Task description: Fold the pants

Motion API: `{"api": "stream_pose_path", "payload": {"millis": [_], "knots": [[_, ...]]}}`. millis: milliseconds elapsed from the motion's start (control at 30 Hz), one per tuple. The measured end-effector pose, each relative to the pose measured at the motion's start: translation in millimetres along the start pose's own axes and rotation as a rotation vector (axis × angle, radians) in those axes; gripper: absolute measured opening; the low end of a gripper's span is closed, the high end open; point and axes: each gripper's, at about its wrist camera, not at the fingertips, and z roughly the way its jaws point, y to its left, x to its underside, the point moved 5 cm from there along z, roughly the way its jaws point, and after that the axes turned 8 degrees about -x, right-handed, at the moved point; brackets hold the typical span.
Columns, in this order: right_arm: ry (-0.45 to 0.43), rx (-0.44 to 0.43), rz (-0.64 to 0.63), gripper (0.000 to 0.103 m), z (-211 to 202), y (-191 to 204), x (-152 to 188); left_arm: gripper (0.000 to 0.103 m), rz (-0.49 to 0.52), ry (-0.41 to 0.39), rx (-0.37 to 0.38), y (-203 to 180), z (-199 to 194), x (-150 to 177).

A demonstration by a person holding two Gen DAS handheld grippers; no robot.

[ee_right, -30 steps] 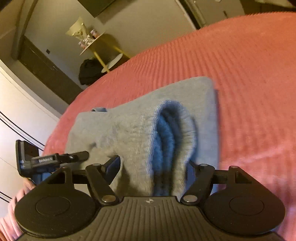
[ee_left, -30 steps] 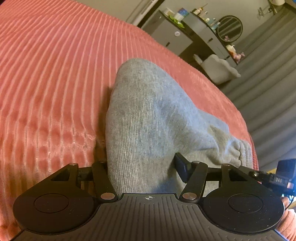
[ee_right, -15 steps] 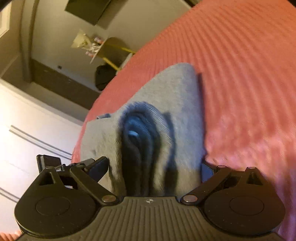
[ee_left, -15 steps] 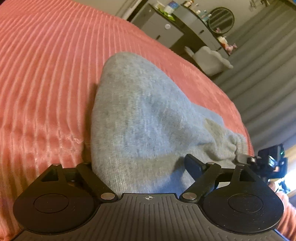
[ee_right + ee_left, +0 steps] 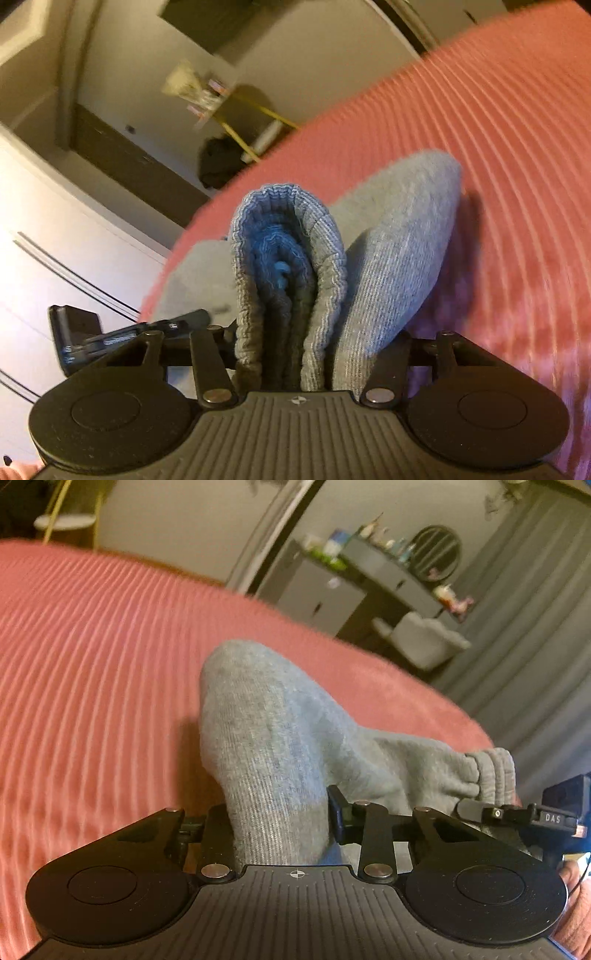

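Grey sweatpants (image 5: 280, 738) lie folded on a ribbed pink bedspread (image 5: 92, 664). My left gripper (image 5: 279, 819) is shut on a thick fold of the grey fabric, which rises from the jaws and drapes forward. In the right wrist view, my right gripper (image 5: 295, 350) is shut on the bunched ribbed waistband (image 5: 284, 266) of the pants (image 5: 399, 236), lifted off the bed. The right gripper's body also shows at the right edge of the left wrist view (image 5: 517, 814). The fingertips of both are buried in cloth.
The pink bedspread (image 5: 498, 147) spreads wide around the pants. A dark dresser with a round mirror (image 5: 436, 554) and grey curtains (image 5: 535, 646) stand beyond the bed. White wardrobe doors (image 5: 55, 240) and a small yellow-legged table (image 5: 258, 122) stand on the other side.
Both grippers have closed tighter on the cloth and lifted, tilting upward so more of the room shows. The waistband is now bunched upright in the right jaws.
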Motion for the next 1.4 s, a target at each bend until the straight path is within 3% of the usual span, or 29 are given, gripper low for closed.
{"api": "stream_pose_path", "payload": {"millis": [133,167,200,267,367,433,500,567,667,767,833,900,933,1000,1133,1267,1400], "knots": [[-0.060,0.008,-0.052,0.053,-5,15,-41,0.043,-0.017,-0.042,-0.017,-7,9,-34],[-0.077,0.025,-0.075,0.055,-6,14,-51,0.052,-0.016,-0.043,-0.046,-7,14,-40],[-0.084,0.057,-0.095,0.060,-7,12,-57,0.055,-0.022,-0.036,-0.112,-6,19,-45],[-0.083,0.165,-0.047,0.076,-6,0,-69,0.057,-0.012,-0.038,-0.216,-6,19,-46],[-0.101,0.382,0.030,0.079,-17,-20,-58,0.075,0.017,-0.071,-0.251,-4,1,-30],[-0.151,0.449,0.000,0.079,-32,-17,-37,0.080,0.001,-0.089,-0.271,0,-13,-11],[-0.222,0.414,0.025,0.079,-47,-6,-14,0.080,-0.033,-0.088,-0.282,3,-23,10],[-0.295,0.325,0.125,0.076,-61,-1,11,0.080,-0.084,-0.093,-0.276,3,-29,23],[-0.373,0.244,0.241,0.060,-61,10,26,0.081,-0.137,-0.086,-0.272,3,-29,38],[-0.396,0.263,0.254,0.058,-57,16,24,0.081,-0.143,-0.062,-0.304,5,-26,43],[-0.371,0.310,0.297,0.058,-62,13,28,0.081,-0.119,-0.105,-0.353,11,-33,42],[-0.404,0.314,0.351,0.060,-67,4,35,0.083,-0.118,-0.168,-0.380,18,-40,40],[-0.413,0.289,0.395,0.071,-67,-2,39,0.084,-0.127,-0.179,-0.388,23,-41,40],[-0.427,0.307,0.470,0.074,-67,-16,48,0.084,-0.156,-0.177,-0.397,35,-38,42],[-0.524,0.213,0.583,0.086,-75,-35,66,0.084,-0.279,-0.136,-0.307,53,-29,44],[-0.532,0.243,0.619,0.088,-78,-44,71,0.085,-0.300,-0.128,-0.272,60,-22,42],[-0.509,0.122,0.726,0.088,-59,-60,81,0.086,-0.306,-0.115,-0.231,57,-6,37]]}}
